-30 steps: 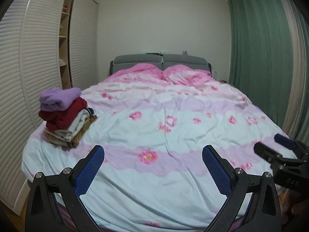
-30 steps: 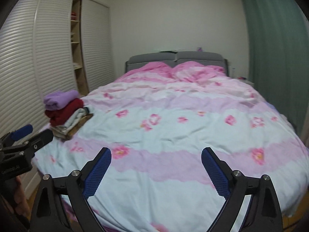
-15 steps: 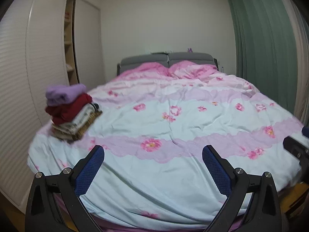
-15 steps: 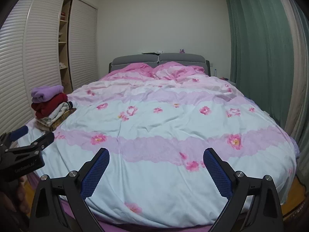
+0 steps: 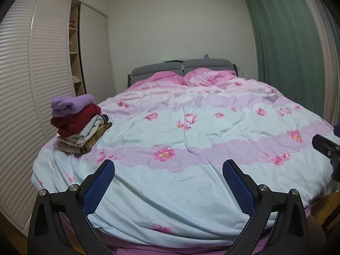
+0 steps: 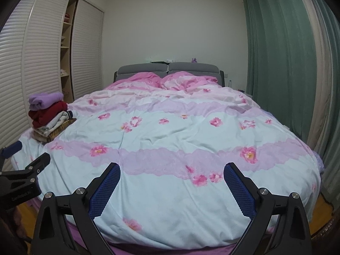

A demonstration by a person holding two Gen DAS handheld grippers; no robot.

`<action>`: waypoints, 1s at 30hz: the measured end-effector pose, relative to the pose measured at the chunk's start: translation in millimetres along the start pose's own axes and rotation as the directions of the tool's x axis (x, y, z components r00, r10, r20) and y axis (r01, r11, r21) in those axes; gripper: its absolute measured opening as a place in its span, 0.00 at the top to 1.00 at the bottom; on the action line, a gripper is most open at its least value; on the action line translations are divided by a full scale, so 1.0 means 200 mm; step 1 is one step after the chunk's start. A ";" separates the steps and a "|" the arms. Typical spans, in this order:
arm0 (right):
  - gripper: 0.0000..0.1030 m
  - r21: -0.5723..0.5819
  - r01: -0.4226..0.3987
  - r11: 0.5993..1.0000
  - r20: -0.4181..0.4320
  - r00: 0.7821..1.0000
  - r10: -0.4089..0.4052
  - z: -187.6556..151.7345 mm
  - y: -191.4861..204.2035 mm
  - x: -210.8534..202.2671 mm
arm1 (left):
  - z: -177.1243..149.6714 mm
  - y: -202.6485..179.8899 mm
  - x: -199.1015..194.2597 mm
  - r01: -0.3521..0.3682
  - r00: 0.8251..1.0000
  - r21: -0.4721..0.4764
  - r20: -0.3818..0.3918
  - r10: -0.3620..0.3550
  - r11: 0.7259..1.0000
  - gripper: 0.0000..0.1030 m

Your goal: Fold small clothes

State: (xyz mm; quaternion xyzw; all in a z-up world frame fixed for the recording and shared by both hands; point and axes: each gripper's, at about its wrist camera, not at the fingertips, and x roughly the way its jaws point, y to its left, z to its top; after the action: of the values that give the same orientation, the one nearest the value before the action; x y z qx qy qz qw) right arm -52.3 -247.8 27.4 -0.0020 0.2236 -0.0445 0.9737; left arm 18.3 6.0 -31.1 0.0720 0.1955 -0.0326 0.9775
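At mid-left of the frame, the stacked clothes (image 5: 78,123) are judged soft, light — best pinched at a top edge; left gripper (image 5: 169,170) and right gripper (image 6: 172,172) are held wide, empty.

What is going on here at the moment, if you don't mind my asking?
A person stands at the foot of a bed with a two-finger gripper in each hand. The left gripper and the right gripper are both open and hold nothing. A stack of folded clothes sits on the floral duvet near the bed's left edge, beside the louvred wardrobe. No loose garment shows on the bed in either view.
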 end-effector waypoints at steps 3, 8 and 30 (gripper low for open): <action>0.04 0.004 -0.007 1.000 -0.004 1.000 0.007 0.00 0.00 0.01 | 0.00 0.00 0.00 0.000 1.000 -0.003 0.001 0.000 1.000 0.00; 0.04 0.002 -0.009 1.000 -0.008 1.000 0.009 0.00 0.00 0.01 | 0.00 0.00 0.00 0.000 1.000 -0.004 -0.012 0.000 1.000 0.00; 0.04 0.009 -0.016 1.000 -0.018 1.000 0.016 0.00 -0.02 0.02 | -0.01 -0.01 0.00 0.001 1.000 -0.006 -0.014 -0.001 1.000 0.00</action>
State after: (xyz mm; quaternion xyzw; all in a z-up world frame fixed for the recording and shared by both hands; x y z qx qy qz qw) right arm -49.1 -252.7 26.0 0.0042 0.2320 -0.0378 0.9720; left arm 17.1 5.2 -32.0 0.0692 0.2023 -0.0318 0.9764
